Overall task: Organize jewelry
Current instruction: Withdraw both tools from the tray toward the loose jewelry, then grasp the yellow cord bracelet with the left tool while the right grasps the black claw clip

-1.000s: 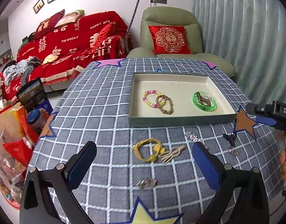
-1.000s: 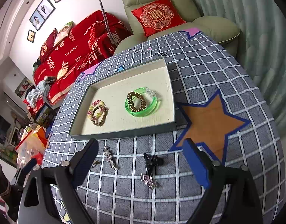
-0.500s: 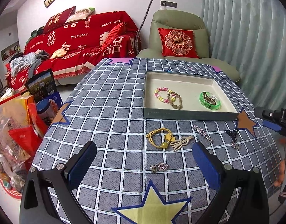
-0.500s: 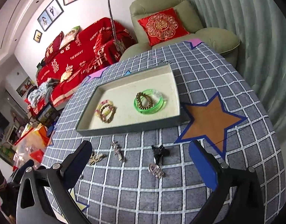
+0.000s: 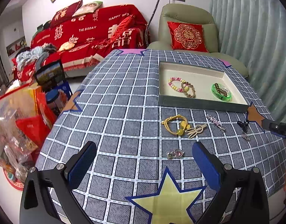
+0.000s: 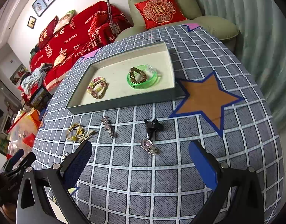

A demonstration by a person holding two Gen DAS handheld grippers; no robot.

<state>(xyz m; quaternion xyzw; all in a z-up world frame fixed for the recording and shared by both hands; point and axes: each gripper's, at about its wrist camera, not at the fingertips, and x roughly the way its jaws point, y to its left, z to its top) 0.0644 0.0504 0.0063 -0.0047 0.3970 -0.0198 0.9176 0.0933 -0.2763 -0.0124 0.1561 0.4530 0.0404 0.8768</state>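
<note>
Jewelry is split between the tray (image 5: 202, 103) and the checked tablecloth (image 5: 124, 112) in front of it.

In the tray: pink/yellow bead bracelet (image 5: 175, 84) overlapping a brown braided bracelet (image 5: 188, 90) toward its left end; green bangle (image 5: 221, 94) with a brown coil hair tie (image 6: 137, 75) lying inside it toward the right end.

On the cloth, just in front of the tray's near wall, left to right: yellow hair tie (image 5: 175, 125) touching a beige hair clip (image 5: 196, 130), silver rhinestone clip (image 5: 215, 122), black clip (image 6: 153, 127), and a small pink-silver clip (image 6: 149, 146) just nearer than the black one. 1 more small silver brooch (image 5: 174, 154) sits alone, closer to the table edge.

Left gripper (image 5: 144, 165): jaws spread wide, holding nothing, above the near table edge by the yellow star (image 5: 167, 199). The brooch lies on the cloth between its 2 blue pads (image 5: 205, 168), nearer the right pad. Yellow tie and beige clip are farther out, ahead of the fingers.

Right gripper (image 6: 140, 163): jaws wide apart, nothing held. The pink-silver clip is just ahead of the gap between its fingers, roughly centred; black clip directly beyond it. The silver rhinestone clip lies ahead-left, and the yellow tie sits just beyond the left finger's tip. Orange star (image 6: 206, 97) is ahead-right, beside the tray's corner.

No contact between either tool and any piece.
</note>
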